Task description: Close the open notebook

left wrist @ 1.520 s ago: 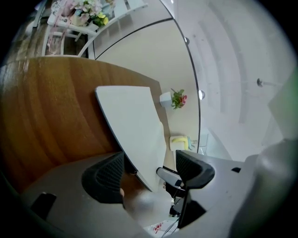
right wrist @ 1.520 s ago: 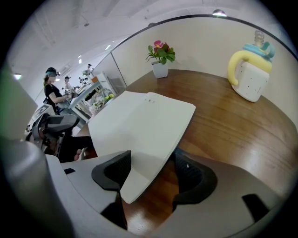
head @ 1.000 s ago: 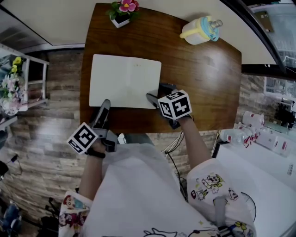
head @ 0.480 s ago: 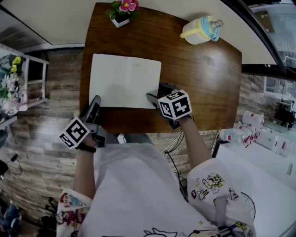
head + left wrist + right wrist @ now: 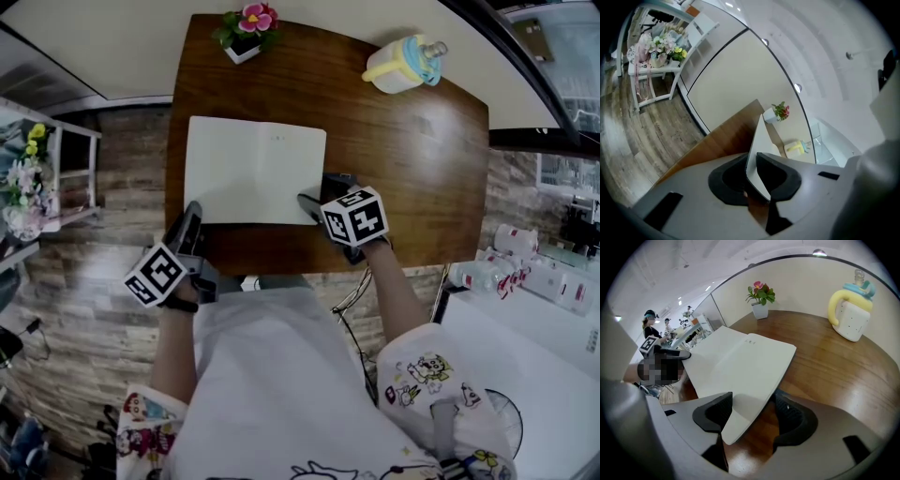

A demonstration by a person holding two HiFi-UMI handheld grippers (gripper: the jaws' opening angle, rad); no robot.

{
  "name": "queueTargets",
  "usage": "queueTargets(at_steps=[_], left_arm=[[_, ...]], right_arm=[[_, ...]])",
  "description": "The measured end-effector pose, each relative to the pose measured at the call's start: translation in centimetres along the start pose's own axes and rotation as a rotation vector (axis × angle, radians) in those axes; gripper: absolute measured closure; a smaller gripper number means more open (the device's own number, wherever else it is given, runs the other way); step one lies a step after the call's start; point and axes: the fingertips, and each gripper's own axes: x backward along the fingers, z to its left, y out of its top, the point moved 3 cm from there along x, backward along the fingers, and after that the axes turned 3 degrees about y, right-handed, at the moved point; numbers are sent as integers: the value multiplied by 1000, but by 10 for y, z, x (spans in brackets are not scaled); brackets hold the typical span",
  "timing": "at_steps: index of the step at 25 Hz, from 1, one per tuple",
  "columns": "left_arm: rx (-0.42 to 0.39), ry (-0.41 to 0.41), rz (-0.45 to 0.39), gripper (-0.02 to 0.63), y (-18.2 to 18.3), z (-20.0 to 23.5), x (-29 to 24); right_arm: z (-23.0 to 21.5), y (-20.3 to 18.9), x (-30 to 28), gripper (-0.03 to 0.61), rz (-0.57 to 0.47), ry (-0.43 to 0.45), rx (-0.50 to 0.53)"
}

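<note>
The open white notebook [image 5: 253, 169] lies flat on the brown table [image 5: 403, 159]. My left gripper [image 5: 192, 214] is at its near left corner. In the left gripper view the left page [image 5: 759, 154] stands edge-on between the jaws of the left gripper [image 5: 752, 176], which are closing with the pads on the page. My right gripper [image 5: 314, 202] is at the near right corner. In the right gripper view the corner of the notebook [image 5: 740, 362] lies between the widely spread jaws of the right gripper [image 5: 750, 411], which is open.
A potted pink flower [image 5: 246, 28] stands at the table's far left edge, and a yellow and blue jug [image 5: 403, 64] at the far right. Wooden floor and a shelf with flowers [image 5: 23, 178] lie to the left. A white counter [image 5: 544, 309] is on the right.
My left gripper moved left along the near edge to the notebook's left corner and its jaws closed onto the page. The right gripper stayed still.
</note>
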Motion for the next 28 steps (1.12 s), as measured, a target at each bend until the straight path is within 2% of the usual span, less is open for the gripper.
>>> queueTargets(at_steps=[13,19,28], left_arm=[[-77,10,-40,586,4,-23,8],[-148,16,-59,597,0,-43,15],[-309,38,-57,604,-9,-73,21]], right_arm=[[-2,1,0,304,-37,8,-4],[-2,-1,-1,304,-72,16,-1],[-2,-4,1,304,-129,37,30]])
